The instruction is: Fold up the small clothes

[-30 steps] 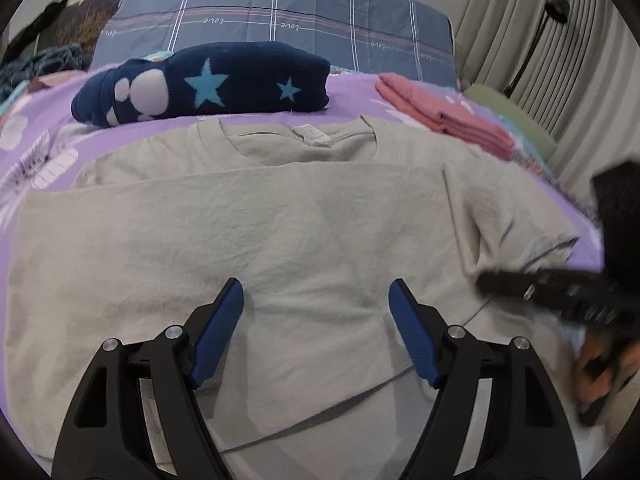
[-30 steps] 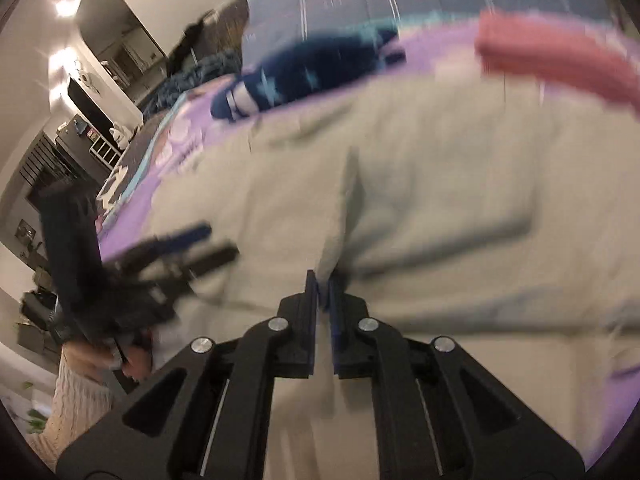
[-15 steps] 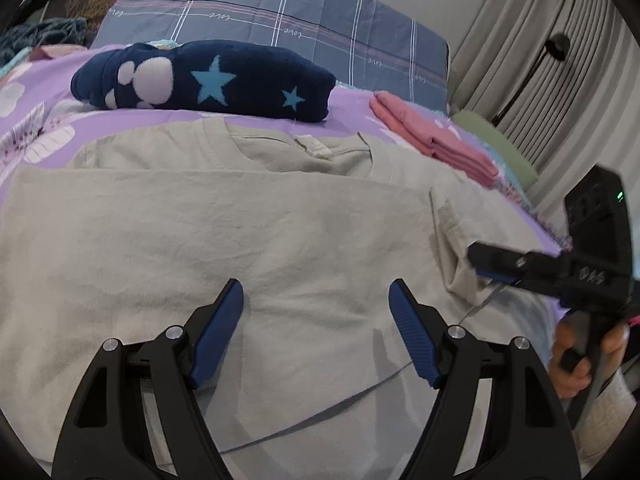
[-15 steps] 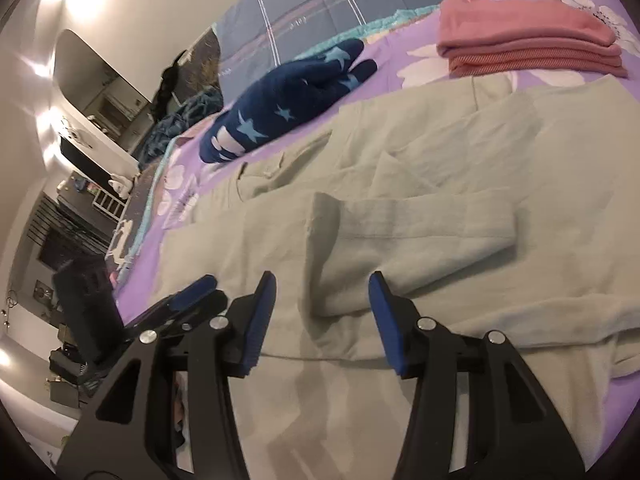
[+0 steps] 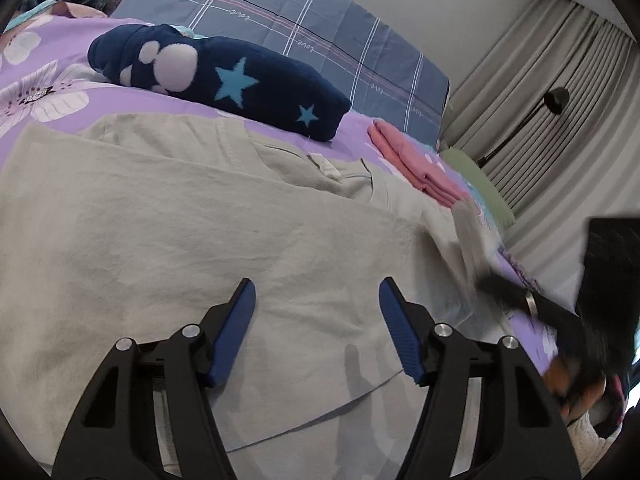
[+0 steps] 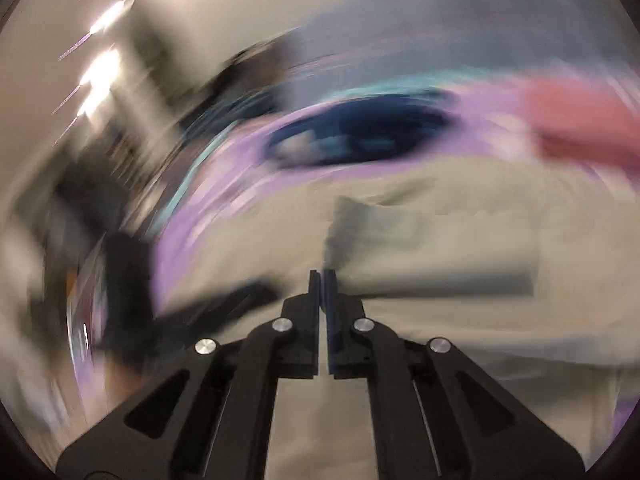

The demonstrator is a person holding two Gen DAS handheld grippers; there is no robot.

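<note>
Beige T-shirt [image 5: 192,240] spread flat on the purple floral bedsheet [image 5: 48,92]. Left gripper [image 5: 316,308] above its lower half, jaws apart and just narrowing, nothing between. Right gripper [image 6: 323,280] clamped on the shirt's sleeve [image 6: 360,232].

Only readable text: the word "love" in small white script, repeated along the pale lines of the blue-grey checked pillow [image 5: 304,36] at the head of the bed, left wrist view. White tag [image 5: 326,166] at the neckline of the beige shirt [image 5: 200,240] is too small to read. Right wrist view fully motion-blurred, nothing legible there.
</note>
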